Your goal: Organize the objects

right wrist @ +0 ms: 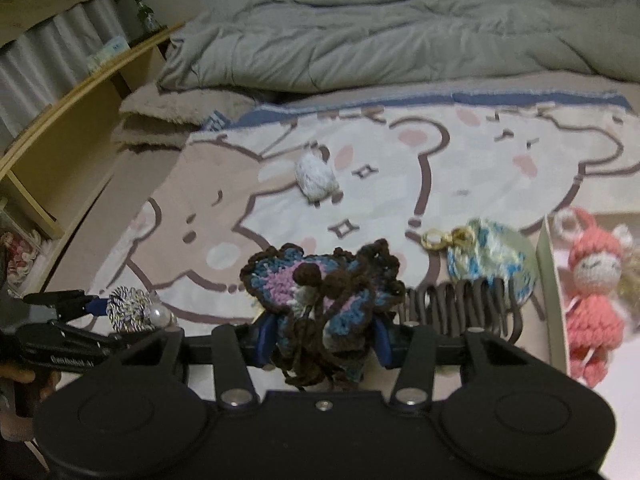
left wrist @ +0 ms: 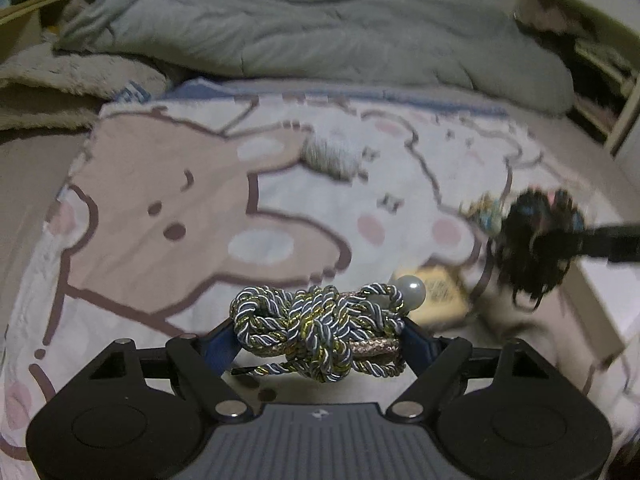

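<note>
In my left gripper (left wrist: 318,340) I hold a knotted cord ornament (left wrist: 320,332) of twisted grey, white and gold strands, with a pearl bead (left wrist: 412,290) at its right end; the blue pads press on it from both sides and it hangs clear of the blanket. My right gripper (right wrist: 324,340) is clamped on a crocheted butterfly (right wrist: 320,292) with brown edging and blue and pink wings, brown yarn tails trailing below it; this too is lifted off the bed.

Just beyond the right gripper, a dark brown hair comb (right wrist: 460,304) lies on the cartoon-bear blanket (right wrist: 248,248) near its right edge, touching a blue and pale green crocheted keychain (right wrist: 492,264) with a gold clasp (right wrist: 444,238). Beside them, off the blanket's right edge, a white box (right wrist: 554,280) holds a pink crocheted doll (right wrist: 596,296).

Farther in, toward the blanket's middle, sits a small white fluffy pompom (right wrist: 316,178). Beyond the blanket's far edge lie a tan fleece throw (right wrist: 172,116) at the left and a rumpled grey duvet (right wrist: 380,36).
</note>
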A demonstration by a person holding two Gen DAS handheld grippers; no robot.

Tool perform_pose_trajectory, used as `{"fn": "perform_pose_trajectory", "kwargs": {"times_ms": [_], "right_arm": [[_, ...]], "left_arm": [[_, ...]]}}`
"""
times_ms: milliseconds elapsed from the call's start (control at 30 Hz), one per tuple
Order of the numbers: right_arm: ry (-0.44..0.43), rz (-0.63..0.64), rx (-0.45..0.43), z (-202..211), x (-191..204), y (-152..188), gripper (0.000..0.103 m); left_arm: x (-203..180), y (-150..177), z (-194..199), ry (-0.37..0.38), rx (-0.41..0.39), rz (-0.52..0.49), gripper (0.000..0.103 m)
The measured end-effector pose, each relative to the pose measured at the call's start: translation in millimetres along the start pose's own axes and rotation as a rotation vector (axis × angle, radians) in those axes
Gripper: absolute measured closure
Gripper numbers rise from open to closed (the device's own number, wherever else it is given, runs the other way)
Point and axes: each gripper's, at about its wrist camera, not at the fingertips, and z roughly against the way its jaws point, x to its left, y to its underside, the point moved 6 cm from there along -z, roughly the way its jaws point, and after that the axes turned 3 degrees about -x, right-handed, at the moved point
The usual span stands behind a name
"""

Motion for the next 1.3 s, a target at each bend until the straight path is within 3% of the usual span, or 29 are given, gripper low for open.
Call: {"fn": "perform_pose_trajectory", "kwargs": {"times_ms": [200,467,933,1300], "right_arm": [[-0.013,0.019,-0.047,19.1,0.4,-11.0,0.054],[0.008,0.054,-0.111,41.7,-4.7,-23.8,0.054],[0.050,0.061,-0.192,75.9,-21.0,-39.1,0.054],[0.120,0.006,-0.271,118.7,-63.6,-51.9,0.054]], "left_arm": [[-14.6,-25.3,20.9,-0.004,-0.067,0.047,0.021],[-32.8,-42.6,33.7,0.002,-0.098,0.094,0.020],[-64.3,-63.2,43.8,0.016,-0.144,0.092,0.020],[-123.7,-87.2,38.7,0.106,-0.173,0.049,0.020]]}}
